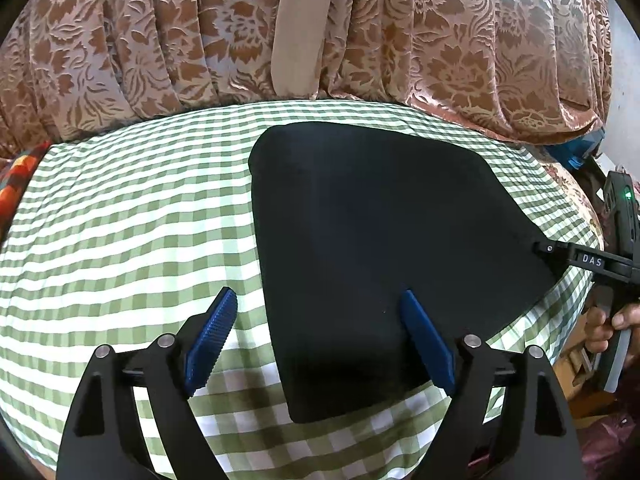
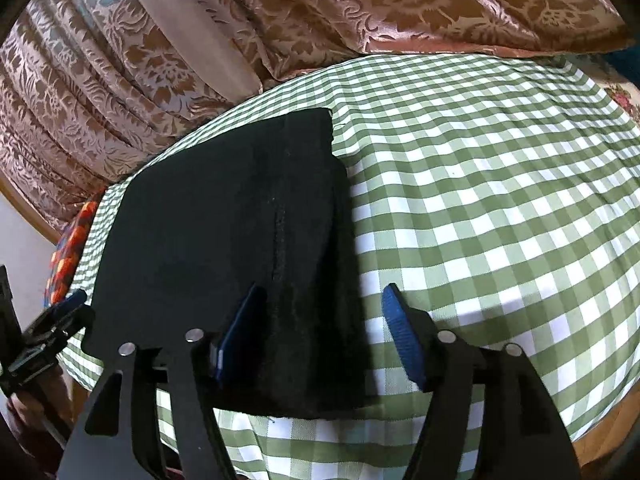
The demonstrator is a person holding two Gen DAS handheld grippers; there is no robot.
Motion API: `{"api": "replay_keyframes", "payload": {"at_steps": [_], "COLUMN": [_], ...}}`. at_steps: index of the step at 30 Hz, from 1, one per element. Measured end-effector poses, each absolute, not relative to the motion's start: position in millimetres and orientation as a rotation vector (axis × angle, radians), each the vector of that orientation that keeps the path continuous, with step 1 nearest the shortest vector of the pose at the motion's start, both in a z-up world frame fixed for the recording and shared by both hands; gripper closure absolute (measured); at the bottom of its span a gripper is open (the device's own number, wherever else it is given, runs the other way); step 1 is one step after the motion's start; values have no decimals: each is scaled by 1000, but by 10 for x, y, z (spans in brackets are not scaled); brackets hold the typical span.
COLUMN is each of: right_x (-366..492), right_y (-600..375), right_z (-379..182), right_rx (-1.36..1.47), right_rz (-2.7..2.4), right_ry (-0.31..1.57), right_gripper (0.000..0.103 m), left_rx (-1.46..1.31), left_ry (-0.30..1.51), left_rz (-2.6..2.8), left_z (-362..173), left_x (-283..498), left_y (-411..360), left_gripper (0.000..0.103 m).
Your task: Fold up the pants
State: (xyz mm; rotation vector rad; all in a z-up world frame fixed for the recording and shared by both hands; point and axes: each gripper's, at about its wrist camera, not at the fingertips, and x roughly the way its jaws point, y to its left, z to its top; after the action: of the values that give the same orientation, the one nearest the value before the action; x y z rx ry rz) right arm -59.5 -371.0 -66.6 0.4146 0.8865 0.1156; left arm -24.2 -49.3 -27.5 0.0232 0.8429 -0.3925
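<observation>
Pants (image 1: pixel 372 248): black, lying flat as a compact, roughly square packet near the middle of the counter (image 1: pixel 132 216). Edges look squared and layered; a seam line runs along the top layer in the right wrist view. Judged folded, or one fold short of it. The packet sits well inside the cloth's borders, probably so both hands can reach its near corners.

Counter: covered with a green-and-white check cloth, smooth, with bare cloth to either side of the pants.

Left gripper (image 1: pixel 320 340): blue fingers (image 1: pixel 208 344) wide apart, nothing pressed between them. The left finger stands over bare cloth, the right one over the near-left part of the pants. Pointed down at the near edge, a pose that suits either letting go or lining up on that corner; which, cannot be told.

Right gripper (image 2: pixel 320 332): fingers apart, pads (image 2: pixel 404 344) not pressing on anything. The near-right edge of the pants lies in the gap, with the left finger over the fabric and the right one over cloth. In the left wrist view its tip meets the right corner of the pants. Judged a released grip, the fabric lying slack and flat.

Hand (image 1: pixel 608 320): on the right gripper's handle, beyond the counter's right edge.

Curtain (image 1: pixel 160 40): brown floral, hanging in pleats behind the counter, its hem touching the far edge of the cloth; clear of the pants.
</observation>
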Motion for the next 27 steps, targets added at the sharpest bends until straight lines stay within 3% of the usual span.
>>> {"api": "replay_keyframes", "payload": {"at_steps": [3, 5, 8, 17, 18, 20, 21, 23, 27], "right_x": [-541, -467, -322, 109, 139, 168, 162, 139, 142], "right_y": [-3762, -3818, -3903, -4063, -4026, -3956, -3928, -3911, -3797], "right_z": [-603, -560, -524, -837, -897, -977, -976, -918, -692], "right_rx": [450, 494, 567, 664, 658, 640, 630, 620, 543], "right_rz": [158, 209, 288, 436, 451, 489, 500, 522, 517], "right_ry": [886, 881, 882, 983, 1007, 1031, 1023, 1011, 997], "right_gripper": [31, 20, 16, 16, 17, 34, 37, 54, 63], "left_rx": [10, -11, -133, -549, -585, -613, -599, -588, -613], "left_ry": [843, 841, 865, 966, 986, 1033, 1066, 1092, 1015], "left_rz": [-408, -434, -509, -694, -721, -751, -765, -803, -843], "left_z": [-262, -245, -236, -572, -641, -769, -848, -943, -875], "left_x": [-237, -207, -61, 602, 653, 720, 756, 768, 708], "left_y": [-489, -455, -301, 107, 82, -9, -82, -192, -215], "left_gripper": [20, 20, 20, 20, 20, 20, 20, 36, 62]}}
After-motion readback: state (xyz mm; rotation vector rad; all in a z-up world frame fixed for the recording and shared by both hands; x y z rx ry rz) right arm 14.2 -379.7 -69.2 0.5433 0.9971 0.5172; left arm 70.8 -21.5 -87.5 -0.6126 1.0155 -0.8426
